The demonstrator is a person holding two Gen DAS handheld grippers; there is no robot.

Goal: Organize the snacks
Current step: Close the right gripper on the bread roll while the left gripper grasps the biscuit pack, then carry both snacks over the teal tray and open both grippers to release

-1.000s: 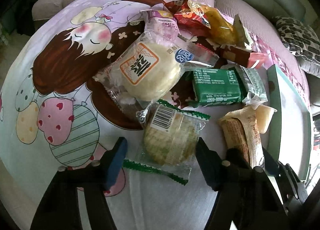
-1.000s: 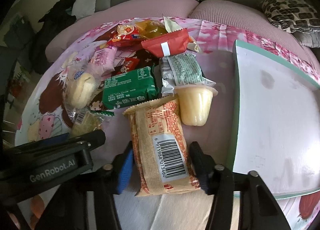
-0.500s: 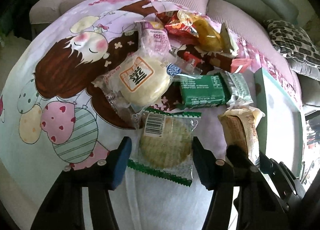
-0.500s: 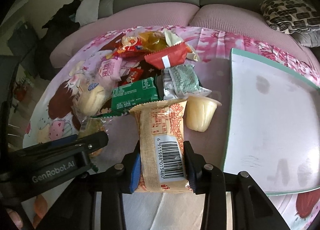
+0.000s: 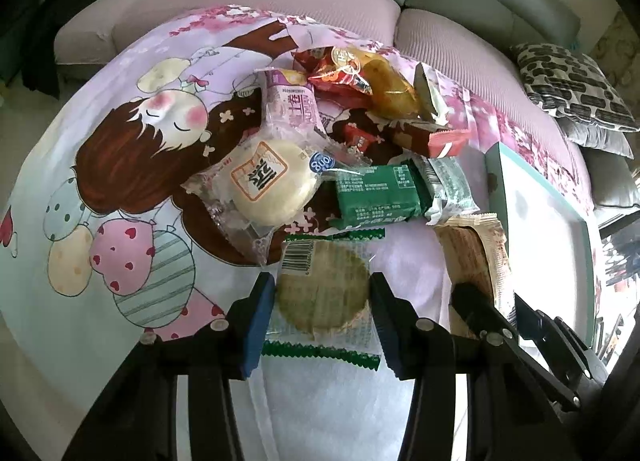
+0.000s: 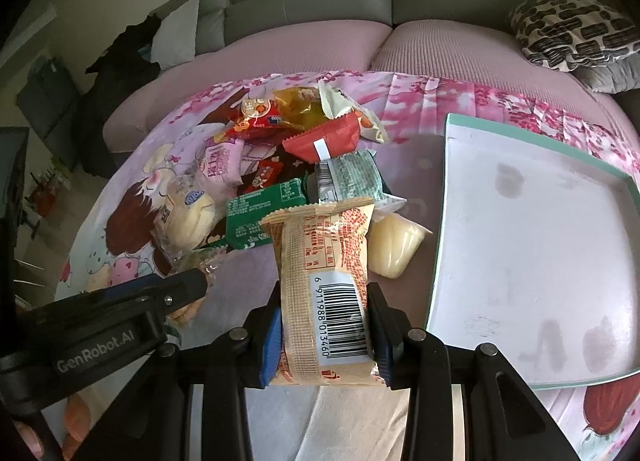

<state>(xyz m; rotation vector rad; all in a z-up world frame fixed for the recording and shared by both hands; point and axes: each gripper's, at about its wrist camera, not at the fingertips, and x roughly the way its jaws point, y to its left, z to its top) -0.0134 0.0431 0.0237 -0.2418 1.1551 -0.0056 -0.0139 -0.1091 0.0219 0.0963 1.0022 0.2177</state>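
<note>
Now we hold two snacks at once. Our left gripper (image 5: 322,311) has just been closing and its fingers (image 5: 260,321) sit against the sides of the round cake packet (image 5: 322,293), which lies flat between them with its green zigzag seams running across, one toward the pile and one toward us. Our right gripper (image 6: 324,331) has its fingers (image 6: 270,335) clamped on the tan biscuit packet (image 6: 324,285), barcode up. That packet's long axis runs straight out along the fingers, so its far end pokes forward over the green packet (image 6: 264,221) and the jelly cup (image 6: 394,245).

What matters for the coming move is where the tray (image 6: 532,245) lies. It sits on the printed cloth (image 5: 120,165) to the right of the pile, its pale green rim just beside the jelly cup, and its floor looks bare. In the right wrist view it fills the right side, close to the tan packet; in the left wrist view it shows only beyond the other tool, far right. So we judge the right hand the nearer one. It would need to swing rightward and carry the packet's overhanging far end clear of the rim. The left hand would likely follow after, crossing over the rest of the heap
</note>
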